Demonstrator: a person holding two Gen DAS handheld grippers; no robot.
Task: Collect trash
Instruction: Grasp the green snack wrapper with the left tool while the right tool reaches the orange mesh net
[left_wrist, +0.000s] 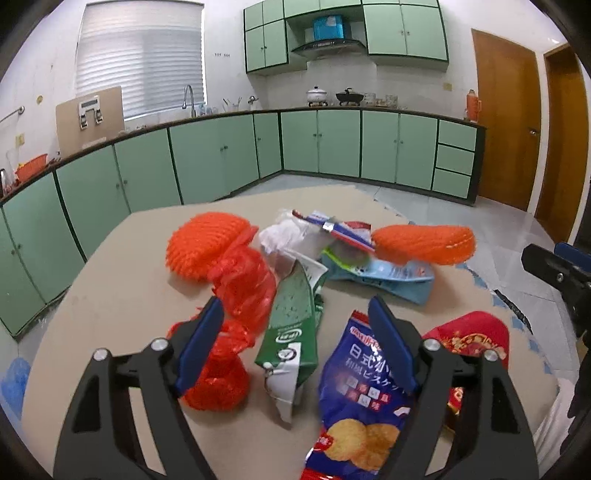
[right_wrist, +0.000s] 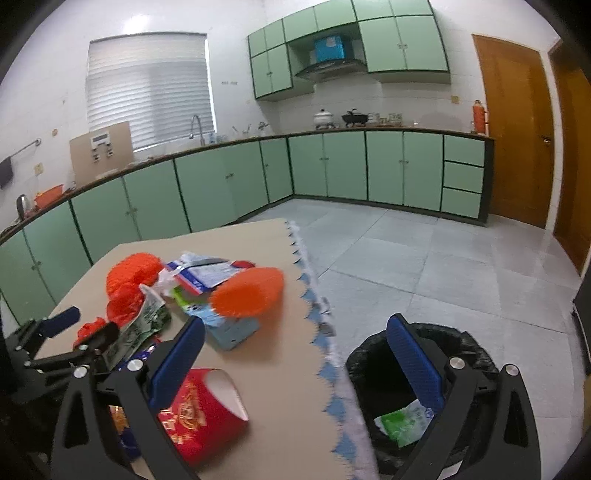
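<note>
Snack bag (left_wrist: 364, 398) bears Japanese lettering beside plain green wrapper (left_wrist: 291, 328).

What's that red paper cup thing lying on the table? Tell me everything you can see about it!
The red paper cup looks like thin card, bright red outside with gold patterns and characters, plain white inside. It lies tipped over on its side on the tan table, near the table's front edge, its round open mouth pointing up and to the right. It looks empty and a little squashed. The right tongs, open, hang above it; one blue finger crosses in front of its top edge. The blue snack bag lies beside it.
</note>
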